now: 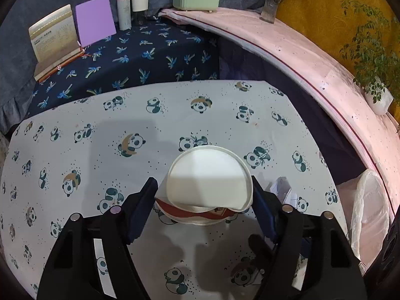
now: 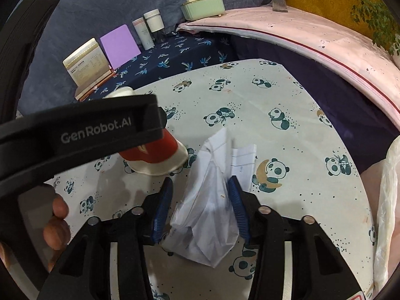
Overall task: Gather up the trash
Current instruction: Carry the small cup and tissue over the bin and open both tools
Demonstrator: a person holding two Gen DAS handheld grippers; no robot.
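Left hand-held gripper point(image 1: 205, 195): straddles a paper cup point(image 1: 208, 187) lying on its side on the tabletop point(image 1: 100, 130). The right pad touches the cup's rim; the left pad stands just beside it with a small gap, so the jaws are not clamped yet.
Paper cup: white mouth faces the left camera, with a red band on its wall point(image 2: 152, 153).
Right hand-held gripper point(image 2: 201, 200): 2 blue pads point(image 2: 162, 207) sit on either side of a crumpled paper point(image 2: 212, 200); whether they press on it I cannot tell.
Crumpled paper: on the tabletop, just right of the cup.
Plastic bag point(image 1: 367, 212): at the tabletop's right edge.
Fingers point(image 2: 58, 222): grip the left tool's handle.
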